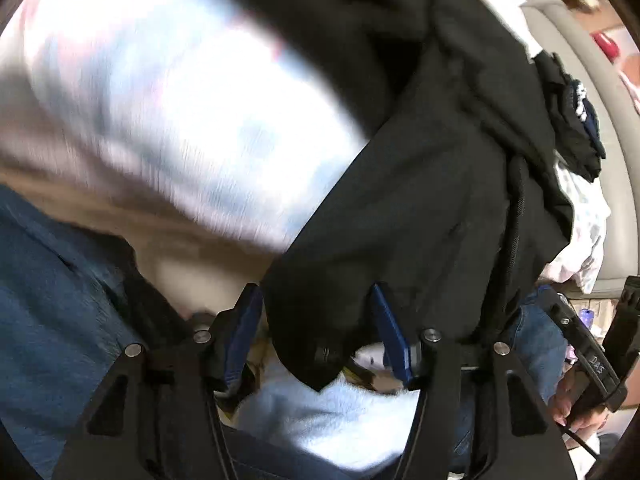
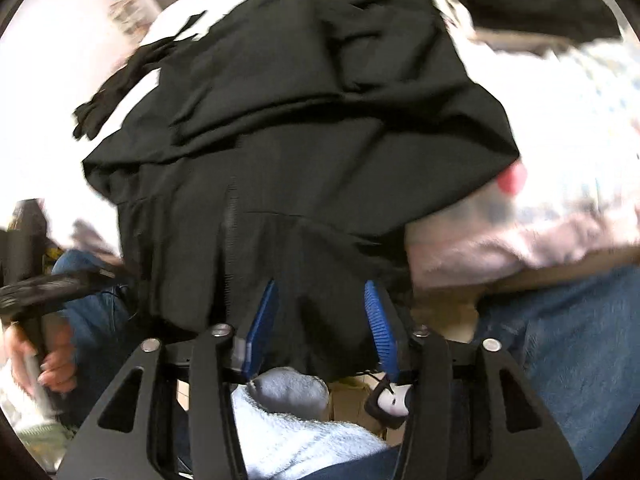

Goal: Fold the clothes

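Both tongs released: left gripper [image 1: 318, 328] and right gripper [image 2: 320, 320] straddle the black garment [image 2: 304, 140], hem at six o'clock; it may slide off the bed [image 1: 168, 92].

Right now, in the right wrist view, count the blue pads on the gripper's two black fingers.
2. One blue pad stands left of the hanging edge of the black fabric garment, the other right of it. None seems hidden.
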A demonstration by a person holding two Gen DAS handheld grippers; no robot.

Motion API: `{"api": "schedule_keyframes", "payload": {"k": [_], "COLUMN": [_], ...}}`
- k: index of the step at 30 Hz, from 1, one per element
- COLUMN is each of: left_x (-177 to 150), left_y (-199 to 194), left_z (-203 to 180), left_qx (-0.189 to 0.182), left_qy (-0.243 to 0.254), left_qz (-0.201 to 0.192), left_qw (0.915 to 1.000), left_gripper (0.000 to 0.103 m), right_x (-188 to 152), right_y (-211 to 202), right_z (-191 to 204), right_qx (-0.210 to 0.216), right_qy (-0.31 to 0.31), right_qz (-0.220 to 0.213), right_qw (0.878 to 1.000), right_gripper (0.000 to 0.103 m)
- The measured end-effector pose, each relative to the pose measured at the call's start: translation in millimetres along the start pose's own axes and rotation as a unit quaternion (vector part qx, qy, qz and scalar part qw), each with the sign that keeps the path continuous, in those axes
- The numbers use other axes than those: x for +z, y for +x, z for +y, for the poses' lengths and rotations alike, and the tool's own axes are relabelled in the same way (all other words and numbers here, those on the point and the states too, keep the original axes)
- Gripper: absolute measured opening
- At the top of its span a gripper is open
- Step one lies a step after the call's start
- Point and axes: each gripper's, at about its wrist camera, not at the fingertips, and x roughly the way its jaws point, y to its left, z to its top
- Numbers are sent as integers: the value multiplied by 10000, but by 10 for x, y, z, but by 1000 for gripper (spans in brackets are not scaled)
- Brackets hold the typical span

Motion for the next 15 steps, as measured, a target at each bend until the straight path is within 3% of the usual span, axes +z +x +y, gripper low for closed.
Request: {"api": "schedule_keyframes", "payload": {"k": [2, 5, 7, 12, 14, 15], "left_x": [-23, -3, 5, 21, 1, -12], "left_y": [-6, 36, 129, 263, 236, 216], "left_z": [32, 39, 58, 66, 23, -2], "left_qx": [-215, -261, -318, -385, -495, -545], "left_qy": [-62, -70, -122, -152, -10, 72], "left_qz": [-1, -76, 20, 106, 66, 43], "left_qw": [9998, 9996, 9994, 9991, 9988, 9985], "left_gripper": [64, 80, 82, 82, 65, 43], "right_x": [-56, -164, -207, -231, -250, -254], "right_y": [57, 237, 307, 487, 621, 646], "right_z": [-5, -98, -111, -115, -224, -266], "right_qx": [-17, -176, -258, -431, -275, -146], "right_qy": [21, 131, 116, -132, 85, 216], "right_qz": [92, 536, 712, 706, 845, 875], "right_qw": [10000, 9983, 9971, 9965, 9960, 9958], "right_gripper": [65, 67, 67, 82, 83, 83]}}
